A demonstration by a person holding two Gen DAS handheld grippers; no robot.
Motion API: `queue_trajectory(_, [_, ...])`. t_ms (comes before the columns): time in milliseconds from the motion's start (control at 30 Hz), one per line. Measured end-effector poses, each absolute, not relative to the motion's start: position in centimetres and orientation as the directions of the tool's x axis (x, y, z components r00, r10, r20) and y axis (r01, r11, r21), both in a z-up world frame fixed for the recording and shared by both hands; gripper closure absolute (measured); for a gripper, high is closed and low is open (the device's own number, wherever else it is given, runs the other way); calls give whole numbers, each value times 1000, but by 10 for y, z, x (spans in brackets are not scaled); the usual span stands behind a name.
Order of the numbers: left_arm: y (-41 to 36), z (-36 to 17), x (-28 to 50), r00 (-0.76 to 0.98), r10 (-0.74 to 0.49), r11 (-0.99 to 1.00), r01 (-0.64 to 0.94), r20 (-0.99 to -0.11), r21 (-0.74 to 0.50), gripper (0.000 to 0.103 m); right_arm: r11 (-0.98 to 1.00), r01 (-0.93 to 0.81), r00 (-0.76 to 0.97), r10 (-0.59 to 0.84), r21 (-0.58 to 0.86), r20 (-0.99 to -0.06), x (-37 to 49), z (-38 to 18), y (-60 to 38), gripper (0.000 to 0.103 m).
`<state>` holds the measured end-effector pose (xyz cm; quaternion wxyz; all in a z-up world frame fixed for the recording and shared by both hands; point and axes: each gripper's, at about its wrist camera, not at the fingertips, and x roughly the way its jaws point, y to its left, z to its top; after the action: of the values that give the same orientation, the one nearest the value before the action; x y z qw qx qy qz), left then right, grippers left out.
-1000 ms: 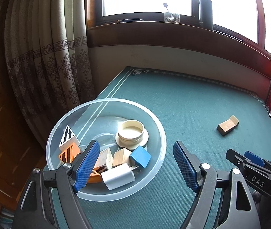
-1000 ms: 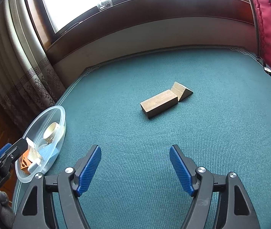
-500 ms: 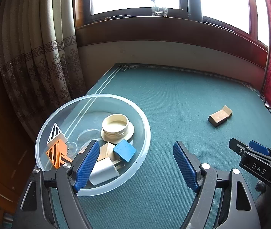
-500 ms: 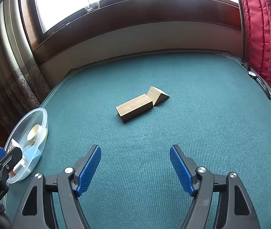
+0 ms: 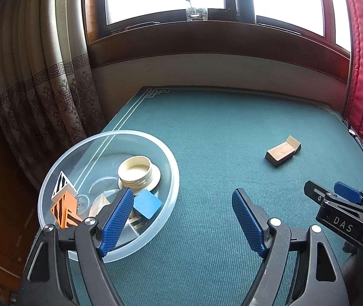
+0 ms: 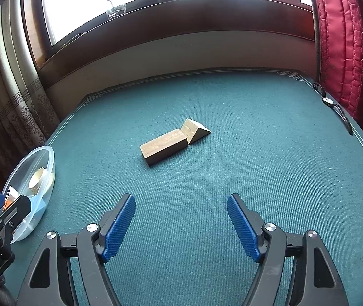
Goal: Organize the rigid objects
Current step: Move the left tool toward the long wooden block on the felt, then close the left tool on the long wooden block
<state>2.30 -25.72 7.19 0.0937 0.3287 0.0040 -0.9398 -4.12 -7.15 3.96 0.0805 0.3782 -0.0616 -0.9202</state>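
A clear plastic bowl [image 5: 140,137] sits at the table's left edge, also seen as the bowl [image 6: 46,153] in the right wrist view. It holds a cream lid [image 5: 135,172], a blue cube [image 5: 147,206], a striped orange block [image 5: 62,210] and other small pieces. On the green table lie a long wooden block [image 6: 165,146] and a wooden wedge [image 6: 195,130], touching end to end; the left wrist view shows the same block [image 5: 279,153]. My left gripper [image 5: 182,220] is open beside the bowl's right rim. My right gripper [image 6: 181,225] is open, well short of the wooden block.
A wristwatch [image 6: 334,107] lies at the table's right edge beside a red quilted curtain [image 6: 339,38]. Patterned beige curtains [image 5: 41,89] hang left of the table. A window sill with a glass [image 5: 196,14] and dark flask [image 5: 244,0] runs behind.
Both grippers have drawn back and shifted right: the bowl slid left in the left wrist view. The wooden block first slid left, then grew nearer and more centred in the right wrist view. Both stayed open.
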Motion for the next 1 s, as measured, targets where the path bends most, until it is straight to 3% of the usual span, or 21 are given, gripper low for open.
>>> queue_trajectory(400, [-225, 72, -1, -756, -117, -993, 92, -644, 72, 23, -992, 95, -704, -130, 89, -698, -46, 34, -36, 23])
queue_trajectory(1000, [-162, 42, -96, -684, -40, -993, -53, -729, 104, 23, -976, 81, -685, -201, 201, -700, -51, 26, -9, 23])
